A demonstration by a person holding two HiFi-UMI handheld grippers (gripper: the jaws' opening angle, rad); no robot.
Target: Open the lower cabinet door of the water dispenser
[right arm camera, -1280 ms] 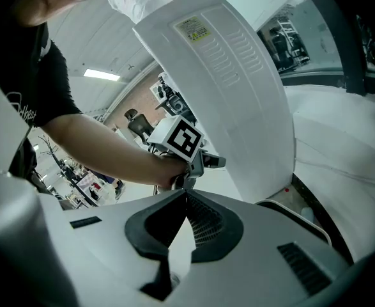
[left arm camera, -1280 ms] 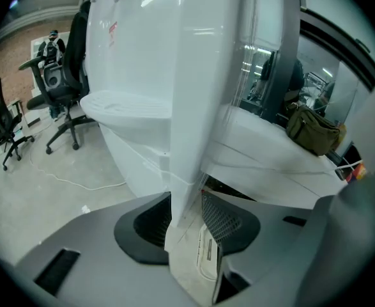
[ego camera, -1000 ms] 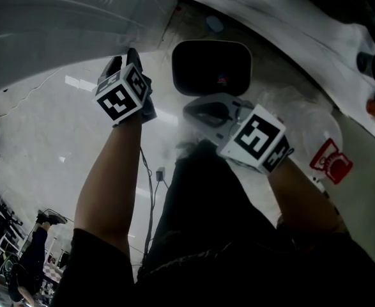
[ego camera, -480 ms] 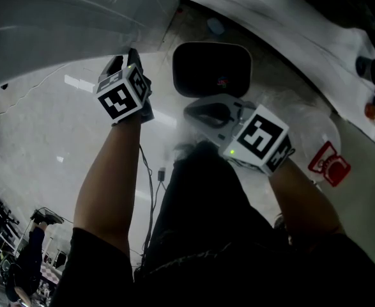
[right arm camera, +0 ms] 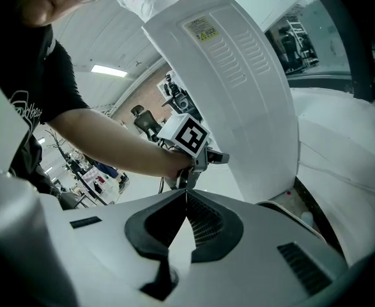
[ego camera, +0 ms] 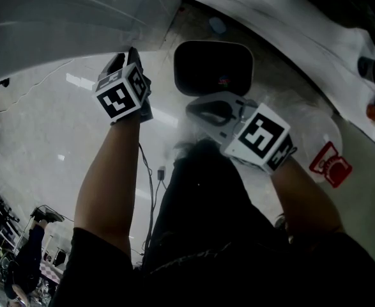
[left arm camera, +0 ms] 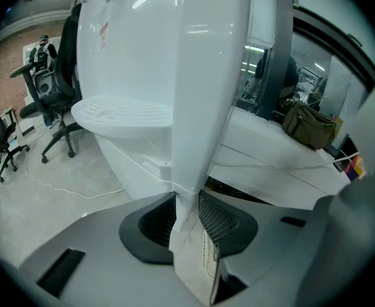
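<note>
1. Left gripper (left arm camera: pixel 187 194) — jaws have just been closing; the pads now press on both faces of the cabinet door (left arm camera: pixel 206 94), clamped at its free edge.
2. Right gripper (right arm camera: pixel 186 192) — jaw tips together, nothing between them; it is held clear of the door.
3. The cabinet door appears edge-on in the left gripper view, with the drip tray (left arm camera: pixel 120 110) of the water dispenser (left arm camera: pixel 130 37) to its left.

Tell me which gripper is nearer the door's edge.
Left. The left gripper has the door edge between its jaws, which have just been closing on it. The right gripper is clear of it, jaws together and empty, the door ahead.
</note>
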